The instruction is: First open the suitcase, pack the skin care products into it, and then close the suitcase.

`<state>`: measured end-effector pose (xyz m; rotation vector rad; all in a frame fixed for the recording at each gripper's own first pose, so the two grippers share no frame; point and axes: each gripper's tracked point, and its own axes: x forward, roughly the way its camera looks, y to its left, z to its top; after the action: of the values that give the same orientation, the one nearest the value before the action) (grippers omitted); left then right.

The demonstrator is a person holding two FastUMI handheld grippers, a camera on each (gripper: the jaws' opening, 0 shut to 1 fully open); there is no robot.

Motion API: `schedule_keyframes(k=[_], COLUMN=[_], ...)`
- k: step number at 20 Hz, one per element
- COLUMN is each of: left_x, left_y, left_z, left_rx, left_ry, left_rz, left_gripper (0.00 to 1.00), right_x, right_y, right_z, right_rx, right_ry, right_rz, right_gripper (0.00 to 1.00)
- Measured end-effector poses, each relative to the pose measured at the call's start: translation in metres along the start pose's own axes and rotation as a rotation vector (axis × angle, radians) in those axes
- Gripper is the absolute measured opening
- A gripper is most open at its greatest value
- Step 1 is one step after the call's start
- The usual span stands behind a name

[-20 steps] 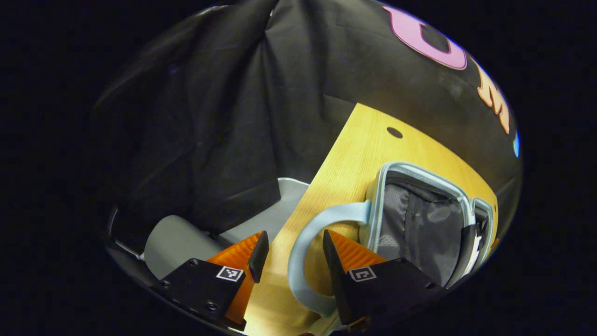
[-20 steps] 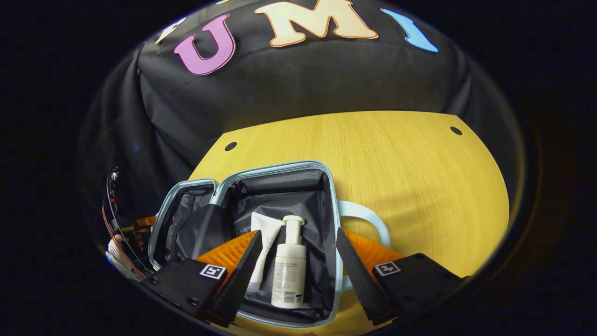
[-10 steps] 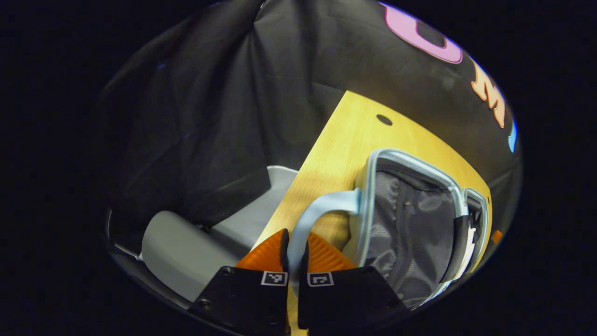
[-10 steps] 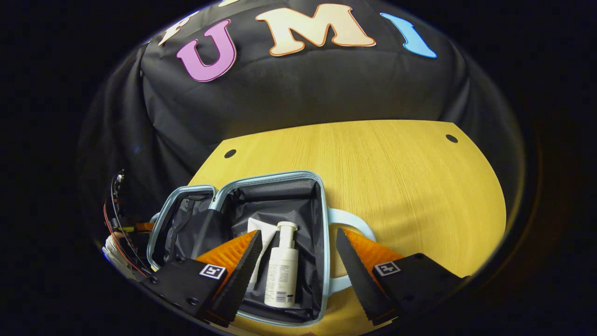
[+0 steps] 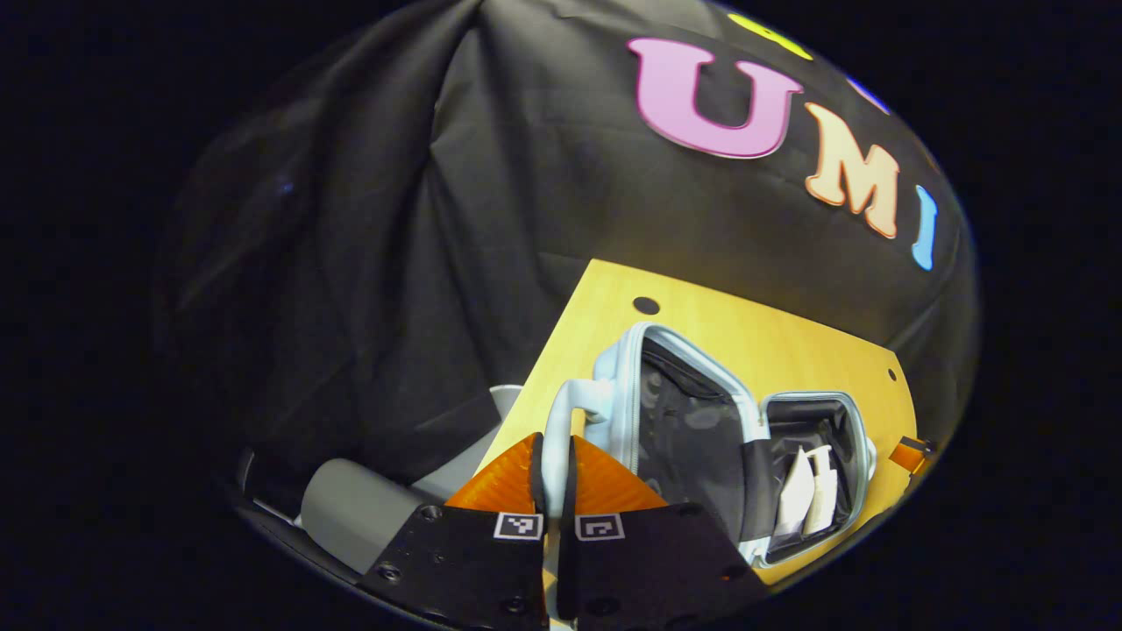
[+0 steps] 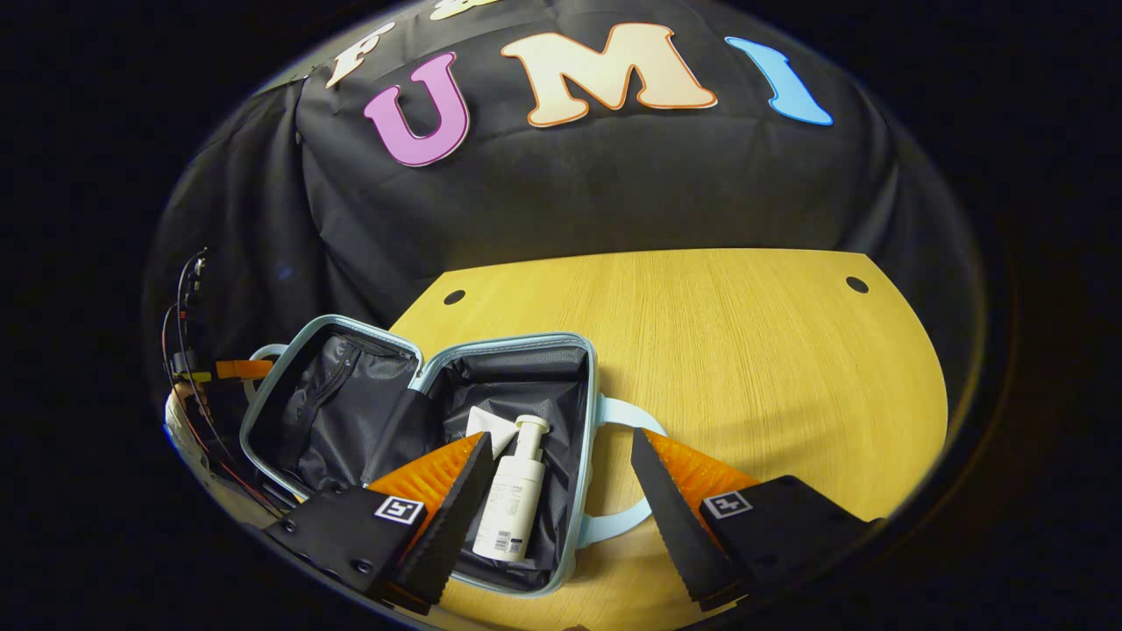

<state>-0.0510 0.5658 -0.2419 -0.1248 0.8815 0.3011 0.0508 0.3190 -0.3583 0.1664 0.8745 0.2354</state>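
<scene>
The left gripper view is taken low and close at the suitcase [image 5: 701,421] lid side, faced along the table [image 5: 771,337] toward the cloth wall. The right gripper view is taken above the other half, probably from the near edge, faced toward the wall. Suitcase interior and tabletop are shared.

Black cloth wall [image 6: 614,193] drapes behind a wooden table [image 6: 771,368].
</scene>
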Motion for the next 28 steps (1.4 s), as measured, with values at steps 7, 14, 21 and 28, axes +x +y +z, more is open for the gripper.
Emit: schedule_keyframes(k=[7, 14, 21, 28], left_x=[-0.049, -0.085, -0.099, -0.087], left_y=[-0.089, -0.182, -0.303, -0.398], left_z=[0.043, 0.066, 0.056, 0.015], left_rx=[-0.034, -0.018, 0.040, 0.073], left_ry=[-0.090, -0.158, -0.139, -0.057], left_rz=[-0.143, -0.288, -0.492, -0.602], left_gripper=[0.00, 0.00, 0.00, 0.00], right_x=[-0.033, -0.061, -0.095, -0.126], right_y=[-0.029, -0.064, -0.107, -0.150], right_z=[0.006, 0.001, 0.007, 0.005], right_rx=[0.006, 0.043, 0.080, 0.084], right_ry=[-0.046, -0.065, -0.118, -0.147], right_rz=[0.019, 0.008, -0.030, -0.087], right_gripper=[0.99, 0.99, 0.99, 0.99])
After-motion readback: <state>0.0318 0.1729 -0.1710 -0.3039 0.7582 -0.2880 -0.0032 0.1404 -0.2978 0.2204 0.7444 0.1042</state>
